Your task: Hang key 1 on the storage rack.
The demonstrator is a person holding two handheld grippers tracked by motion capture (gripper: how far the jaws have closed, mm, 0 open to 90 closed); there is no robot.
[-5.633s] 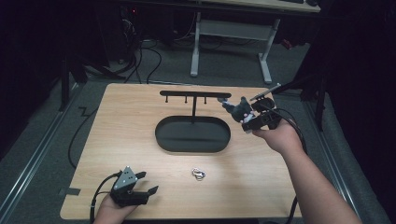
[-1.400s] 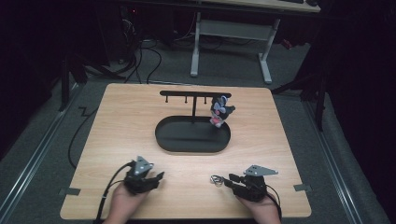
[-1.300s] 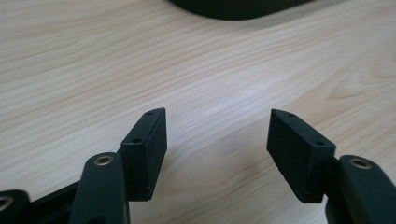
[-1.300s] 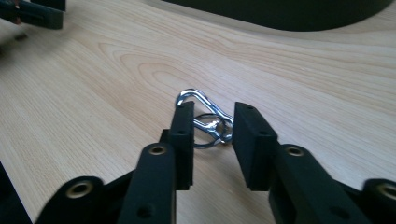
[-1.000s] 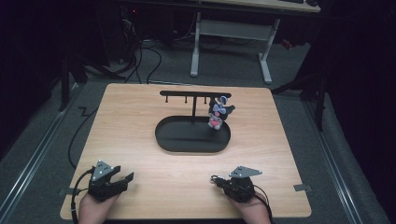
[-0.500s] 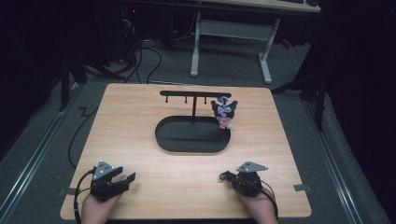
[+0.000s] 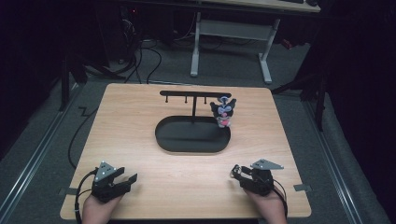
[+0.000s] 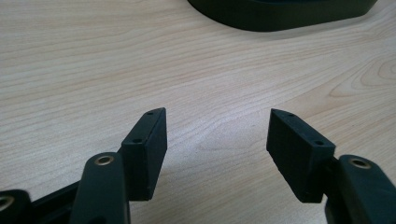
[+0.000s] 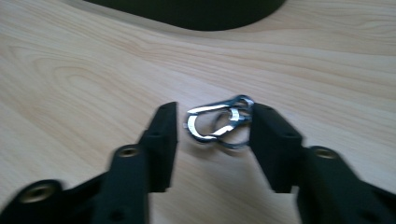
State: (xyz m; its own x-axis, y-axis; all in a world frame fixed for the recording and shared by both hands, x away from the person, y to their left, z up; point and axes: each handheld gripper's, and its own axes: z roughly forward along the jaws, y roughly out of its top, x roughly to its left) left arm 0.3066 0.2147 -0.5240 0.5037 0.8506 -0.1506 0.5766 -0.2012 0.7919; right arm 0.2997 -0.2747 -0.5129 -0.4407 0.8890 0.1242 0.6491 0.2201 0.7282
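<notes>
Near the front edge of the wooden table (image 7: pixel 140 121) in the high view, the left gripper (image 7: pixel 122 179) and the right gripper (image 7: pixel 239 171) rest well apart, with a black oval tray (image 7: pixel 192 135) and its hook stand (image 7: pixel 194 94) farther back and a small plush keychain (image 7: pixel 223 112) hanging from the stand. From the left gripper view, the jaws stand wide apart over bare wood. Seen from the right gripper view, the jaws have just been opening, and a silver carabiner clip (image 9: pixel 219 123) lies on the table between them, touching the right-hand jaw, unclamped.
</notes>
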